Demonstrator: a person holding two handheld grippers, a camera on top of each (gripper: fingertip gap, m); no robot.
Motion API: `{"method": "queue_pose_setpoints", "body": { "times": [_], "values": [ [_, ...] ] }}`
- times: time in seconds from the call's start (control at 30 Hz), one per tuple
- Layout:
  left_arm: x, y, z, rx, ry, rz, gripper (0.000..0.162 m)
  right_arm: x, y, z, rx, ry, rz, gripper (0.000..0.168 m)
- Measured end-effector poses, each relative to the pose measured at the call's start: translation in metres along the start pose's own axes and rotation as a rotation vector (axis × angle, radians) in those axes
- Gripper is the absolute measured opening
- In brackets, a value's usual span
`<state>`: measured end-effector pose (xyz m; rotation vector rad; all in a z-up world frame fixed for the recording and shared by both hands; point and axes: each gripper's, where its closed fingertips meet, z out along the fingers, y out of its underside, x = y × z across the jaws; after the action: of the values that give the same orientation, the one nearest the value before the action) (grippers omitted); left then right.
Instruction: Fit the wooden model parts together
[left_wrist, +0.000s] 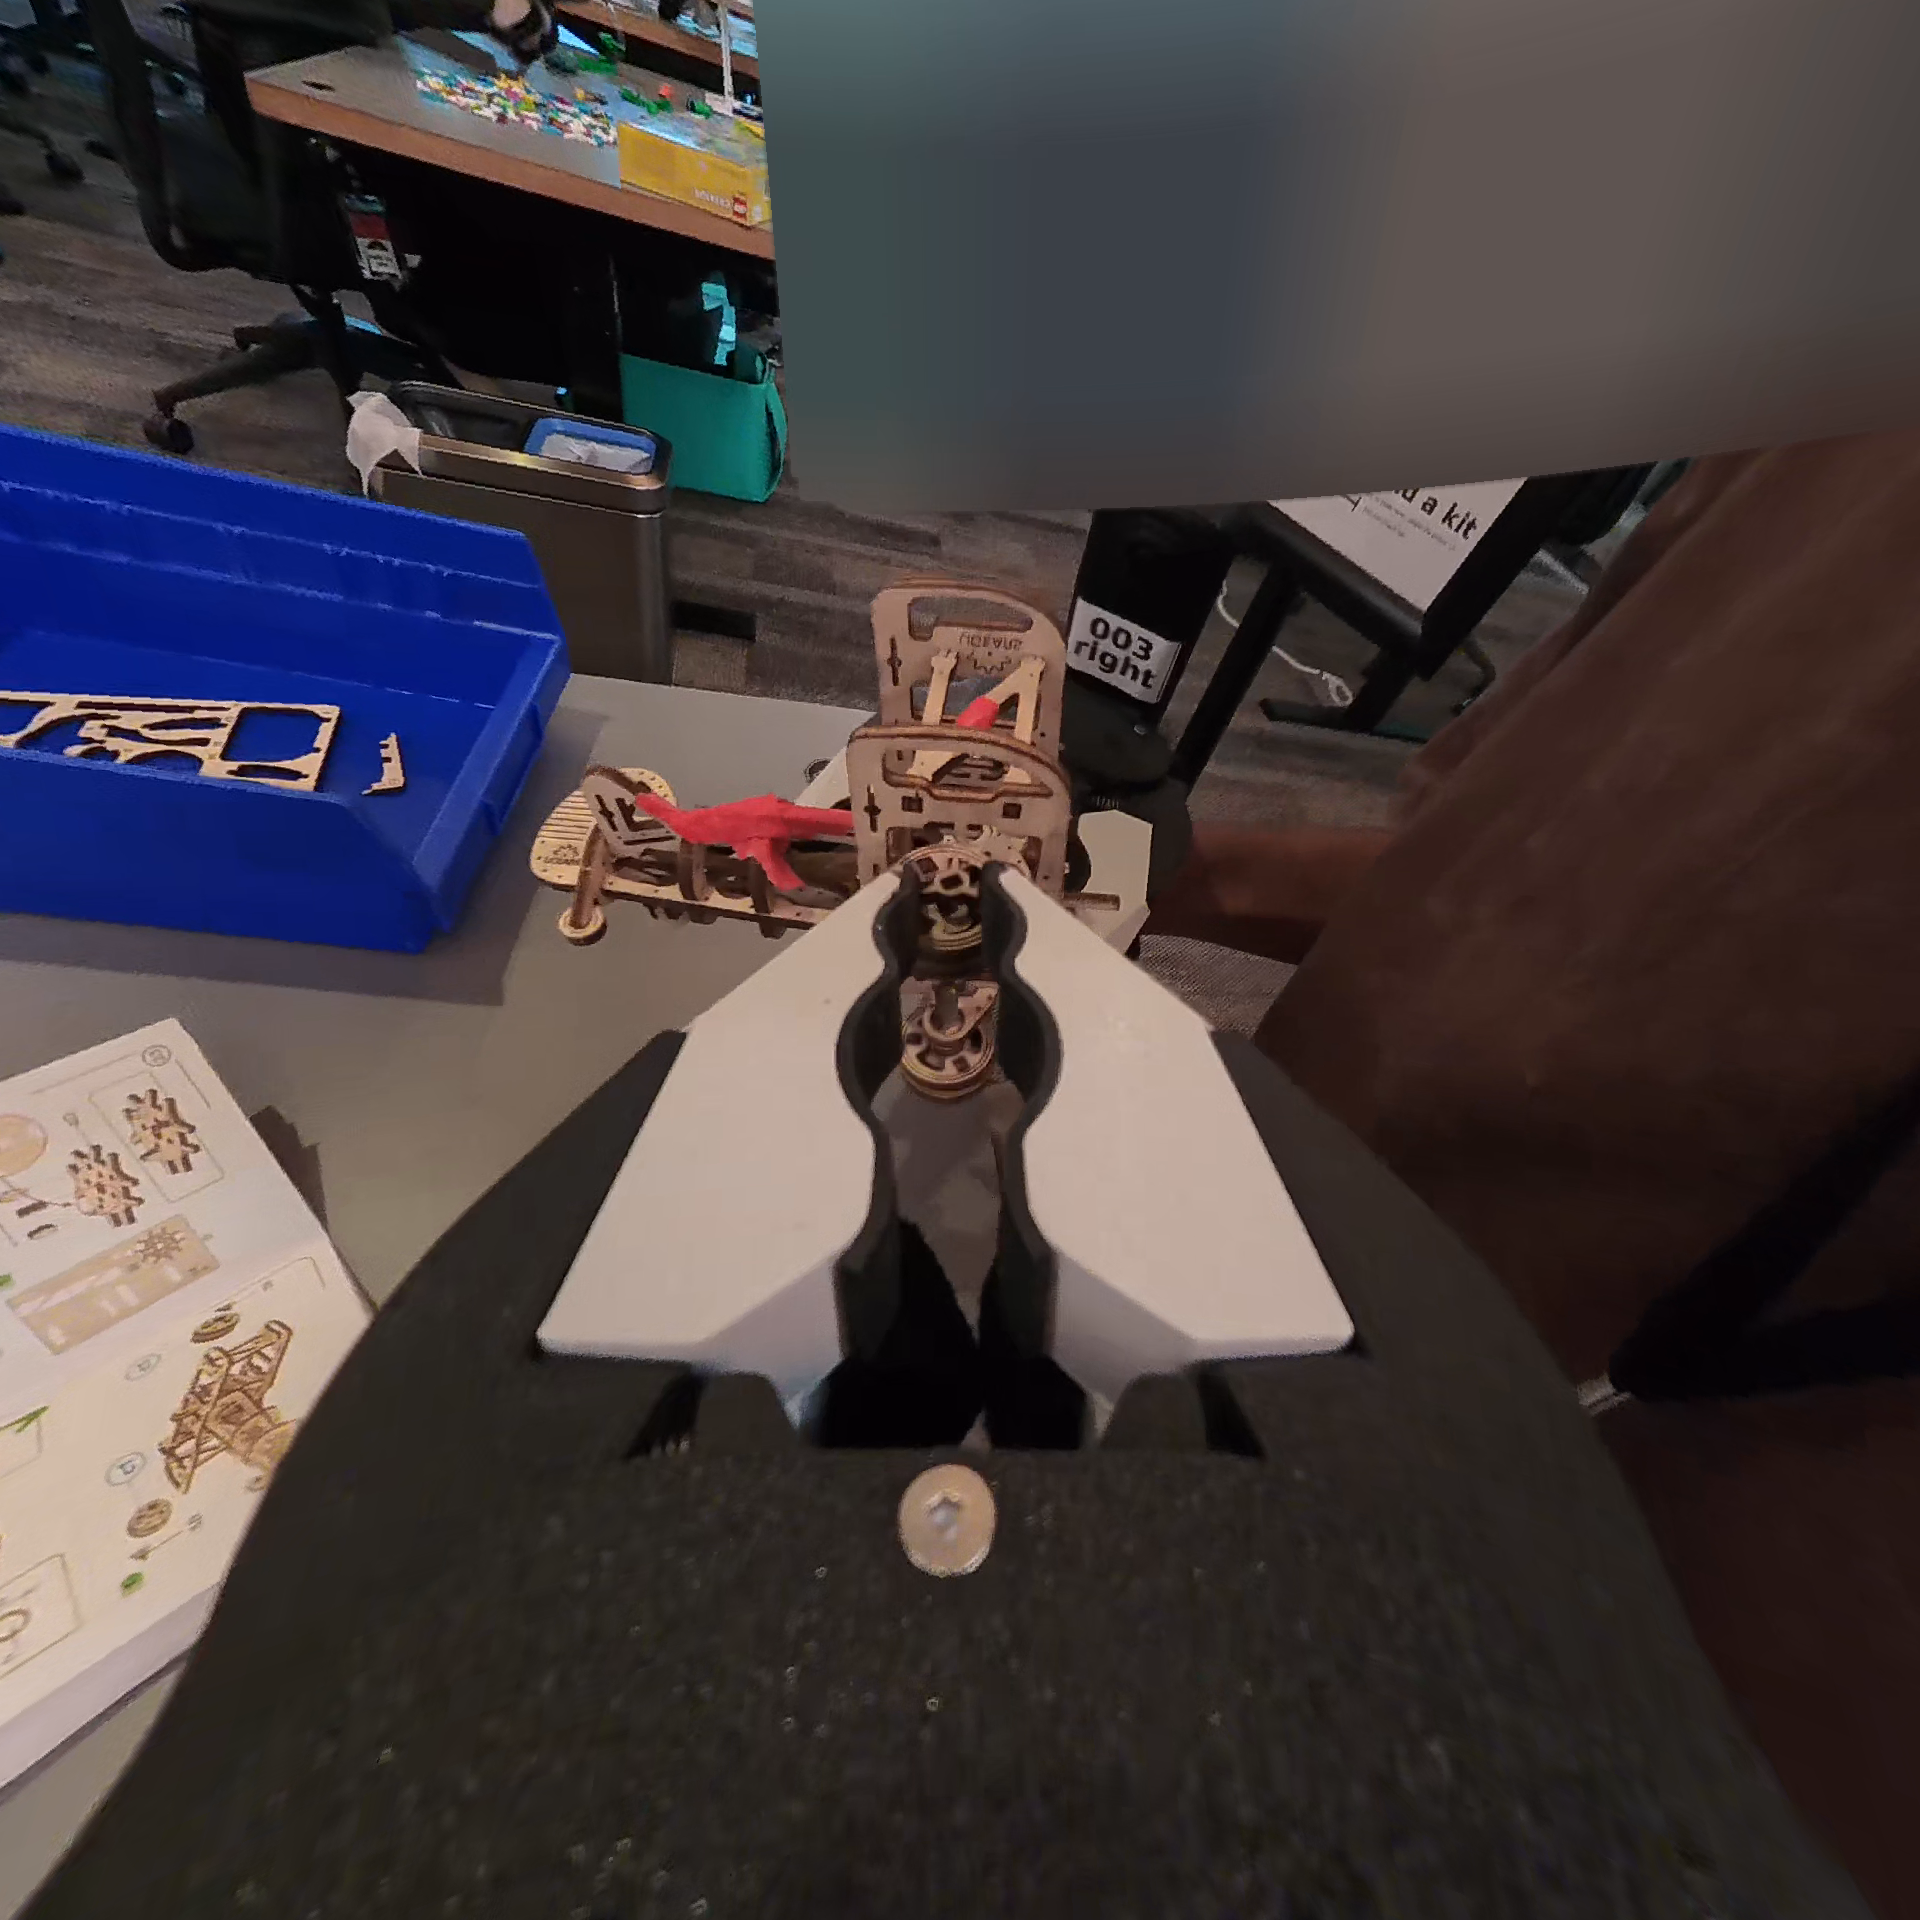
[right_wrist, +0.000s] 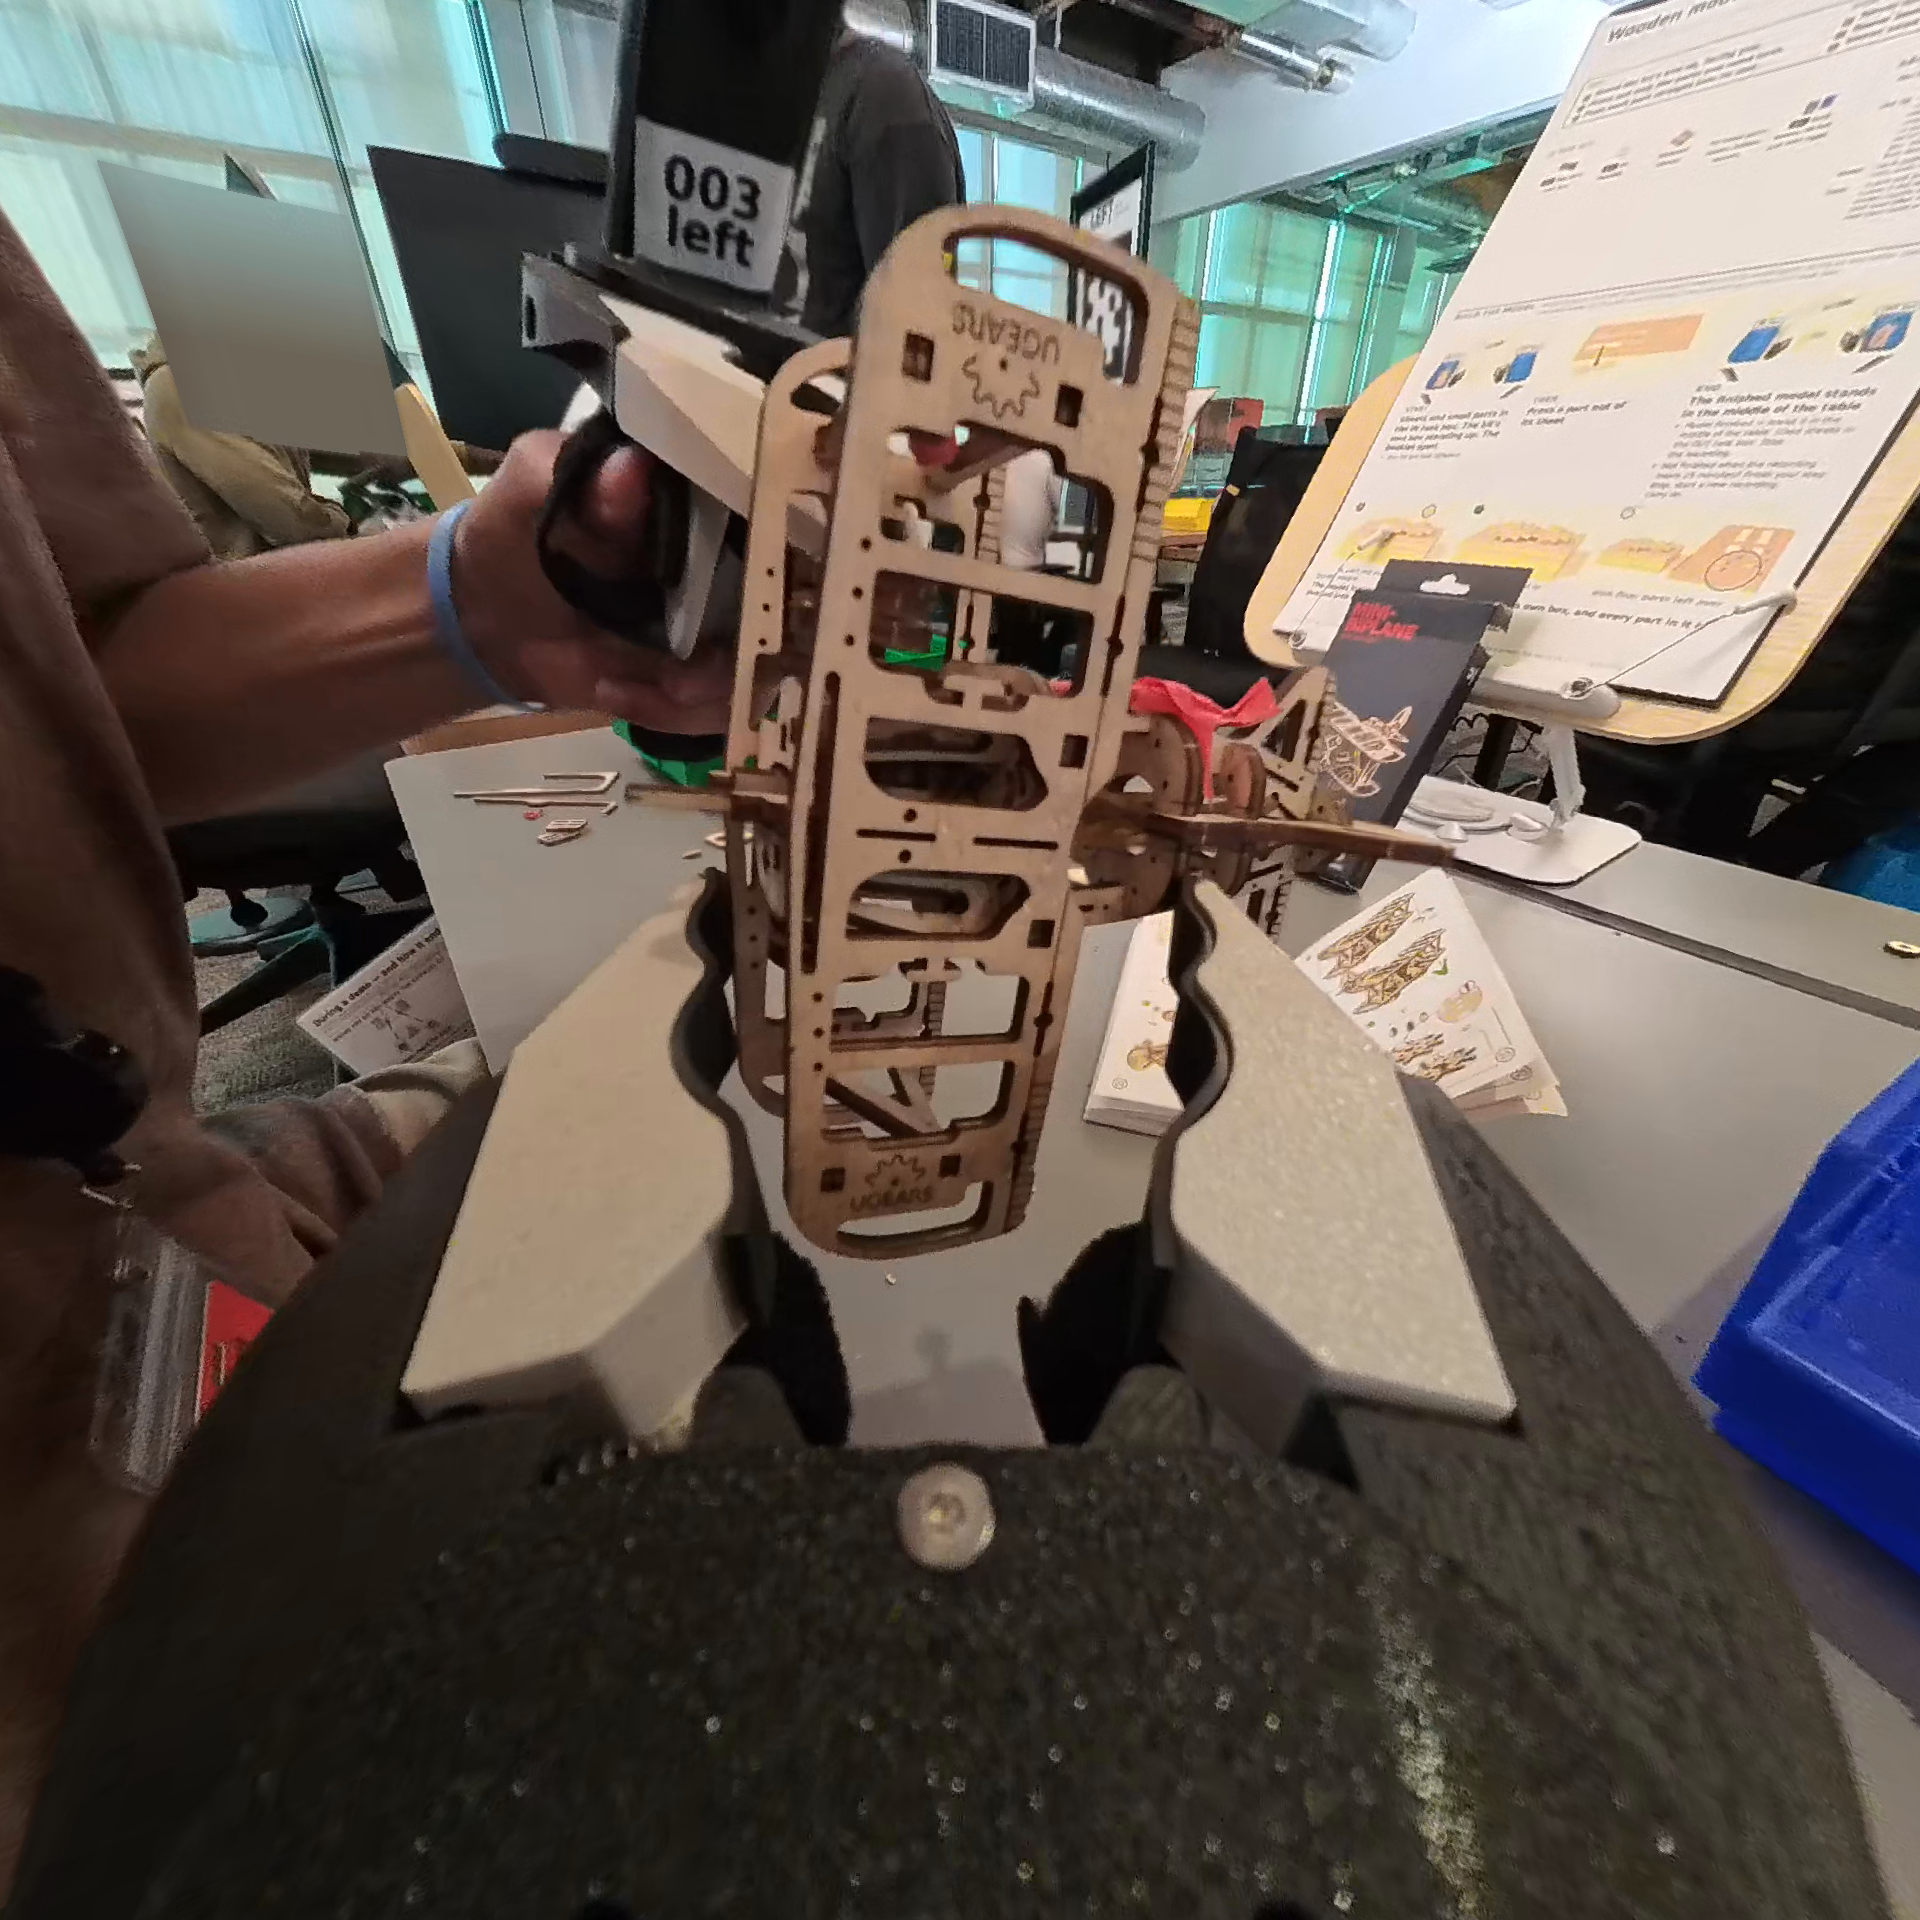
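The wooden biplane model (right_wrist: 935, 727) has a red rubber band (right_wrist: 1195, 712) on its fuselage and is turned on its side above the grey table (right_wrist: 1662, 1039). My right gripper (right_wrist: 951, 925) has its fingers on either side of the wings and fuselage and holds the model. My left gripper (left_wrist: 948, 883) is shut on a small wheel-and-axle part (left_wrist: 945, 1044) and holds it against the model (left_wrist: 956, 790). In the right wrist view one left finger (right_wrist: 686, 395) shows behind the wings, but its tips are hidden.
A blue bin (left_wrist: 260, 831) at the left holds a punched wooden sheet (left_wrist: 166, 727). An instruction booklet (left_wrist: 125, 1299) lies open on the table. A black model box (right_wrist: 1413, 675) and a board on a stand (right_wrist: 1662, 416) are at the back. Wood offcuts (right_wrist: 540, 800) lie far left. The left gripper's tips are roughly 6 cm from the right gripper's.
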<state>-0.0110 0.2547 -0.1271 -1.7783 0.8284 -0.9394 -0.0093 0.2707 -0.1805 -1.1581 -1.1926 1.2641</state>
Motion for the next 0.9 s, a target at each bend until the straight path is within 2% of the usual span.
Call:
{"method": "queue_pose_setpoints", "body": {
  "times": [0.53,0.9],
  "values": [
    [0.008,-0.005,-0.004,-0.026,-0.035,0.051,0.011,-0.004,-0.005,-0.003,0.017,-0.015,0.011,0.083],
    [0.014,0.000,-0.009,-0.053,-0.030,0.021,0.005,-0.005,-0.004,-0.002,0.011,-0.014,-0.002,0.083]
  ]
}}
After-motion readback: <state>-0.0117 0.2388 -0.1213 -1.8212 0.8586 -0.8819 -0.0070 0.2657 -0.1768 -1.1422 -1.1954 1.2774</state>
